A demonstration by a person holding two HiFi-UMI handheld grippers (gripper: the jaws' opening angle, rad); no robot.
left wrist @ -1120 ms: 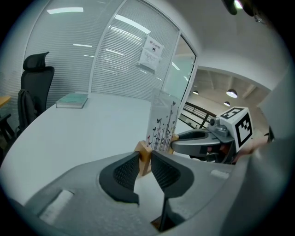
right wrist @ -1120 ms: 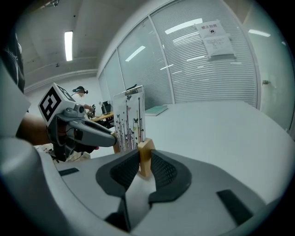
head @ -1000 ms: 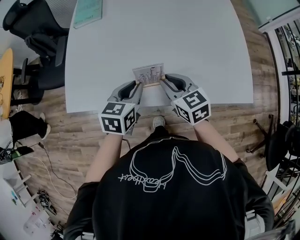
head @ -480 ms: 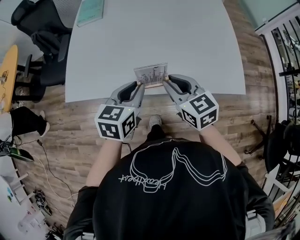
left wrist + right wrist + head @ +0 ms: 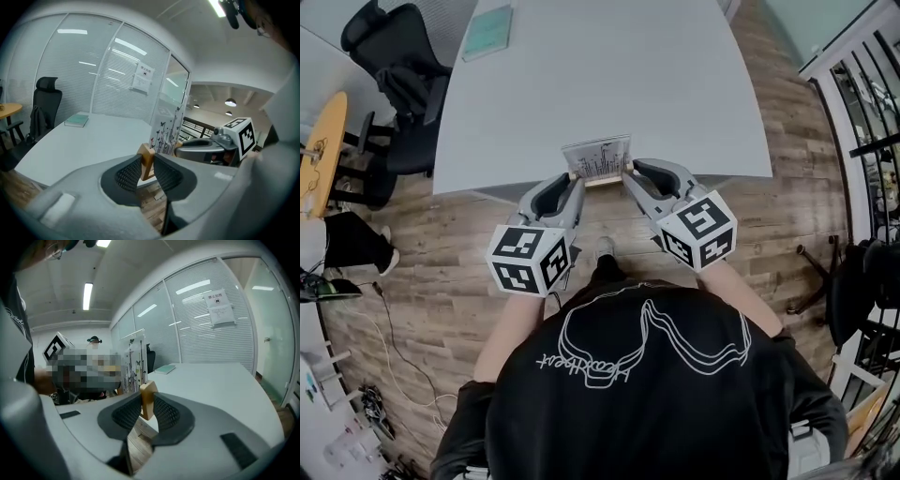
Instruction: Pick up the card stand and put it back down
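Observation:
The card stand (image 5: 598, 159) is a clear card printed with flowers and butterflies, set in a wooden base. It hangs in the air over the front edge of the white table (image 5: 675, 84). My left gripper (image 5: 575, 176) is shut on the left end of the wooden base (image 5: 147, 161). My right gripper (image 5: 628, 171) is shut on the right end (image 5: 148, 398). The card (image 5: 166, 133) stands upright between the two grippers. In the left gripper view the right gripper's marker cube (image 5: 241, 133) shows beyond the card. The card (image 5: 133, 364) also rises left of the jaws in the right gripper view.
A teal book (image 5: 487, 31) lies at the table's far left corner. A black office chair (image 5: 394, 66) stands left of the table, and a yellow round table (image 5: 319, 141) is further left. Wooden floor (image 5: 787, 216) lies below the front edge; glass walls with blinds (image 5: 211, 329) stand behind.
Both grippers, still shut on the stand's base, have lifted it off the table and drawn it back toward the front edge.

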